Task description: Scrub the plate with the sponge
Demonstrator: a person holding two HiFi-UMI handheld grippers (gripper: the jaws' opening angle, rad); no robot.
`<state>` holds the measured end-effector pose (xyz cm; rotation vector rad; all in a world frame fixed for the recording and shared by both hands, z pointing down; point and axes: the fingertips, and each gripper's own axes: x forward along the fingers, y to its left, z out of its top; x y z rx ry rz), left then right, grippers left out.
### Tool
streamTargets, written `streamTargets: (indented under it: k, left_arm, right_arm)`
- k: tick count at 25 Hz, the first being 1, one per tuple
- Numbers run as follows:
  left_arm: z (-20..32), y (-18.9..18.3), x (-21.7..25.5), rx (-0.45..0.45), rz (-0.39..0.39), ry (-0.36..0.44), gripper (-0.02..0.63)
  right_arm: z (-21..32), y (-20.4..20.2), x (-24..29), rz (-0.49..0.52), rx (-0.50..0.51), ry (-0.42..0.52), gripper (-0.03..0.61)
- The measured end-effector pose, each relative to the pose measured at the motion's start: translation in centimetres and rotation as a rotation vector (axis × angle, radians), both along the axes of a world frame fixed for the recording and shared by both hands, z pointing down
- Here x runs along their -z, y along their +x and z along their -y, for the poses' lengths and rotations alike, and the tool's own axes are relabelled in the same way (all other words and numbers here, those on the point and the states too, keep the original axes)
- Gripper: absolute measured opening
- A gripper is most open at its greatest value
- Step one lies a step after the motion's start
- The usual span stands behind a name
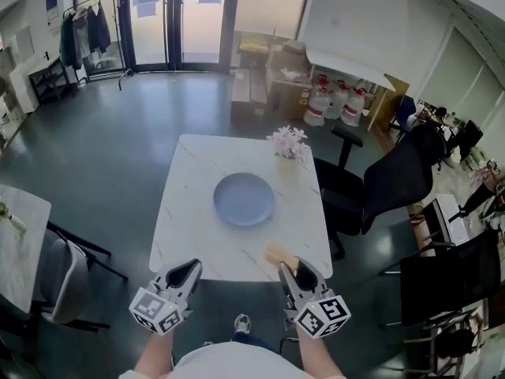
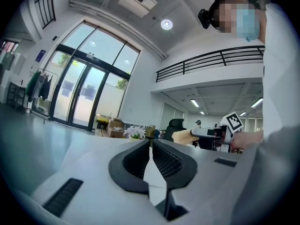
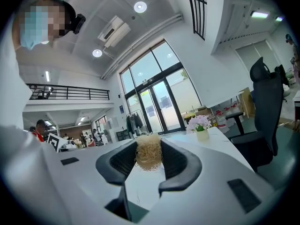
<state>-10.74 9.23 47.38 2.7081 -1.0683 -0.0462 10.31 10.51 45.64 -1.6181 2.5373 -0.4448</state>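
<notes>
A pale blue plate (image 1: 245,198) lies flat near the middle of the white marble table (image 1: 189,219). My right gripper (image 1: 293,266) hovers at the table's near edge, shut on a straw-coloured fibrous sponge (image 3: 148,154), which also shows as the yellowish sponge (image 1: 278,256) past its tips. The sponge (image 2: 182,136) appears in the left gripper view too, at the right. My left gripper (image 1: 189,268) hangs at the near left edge, shut with nothing between its jaws (image 2: 150,143). Both grippers are well short of the plate.
A small pot of pink-white flowers (image 1: 289,145) stands at the table's far right corner. A black office chair (image 1: 379,181) sits to the right of the table. Another chair (image 1: 67,279) and a second table (image 1: 20,239) stand at the left.
</notes>
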Motion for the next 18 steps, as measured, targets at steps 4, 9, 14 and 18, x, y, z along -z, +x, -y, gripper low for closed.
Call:
streamTargets:
  k: [4,9,14,18]
  left_arm:
    - [2.5,1.9,-0.6,0.037,0.005,-0.006,0.043]
    - [5.0,3.5,-0.8,0.075,0.015,0.005,0.043]
    - [6.9,3.7,-1.6,0.095,0.023,-0.025,0.043]
    - [9.2,3.3,-1.8,0.096,0.020,-0.039,0.043]
  right_arm:
    - [3.0,1.8,-0.5,0.006,0.039,-0.003,0.150]
    - [6.1,3.4,-1.3,0.012,0.080,0.002,0.150]
    - [8.2,3.5,-2.0,0.018,0.105,-0.015,0.150]
    - [10.3,3.3,-2.2,0.017,0.098,-0.021,0.150]
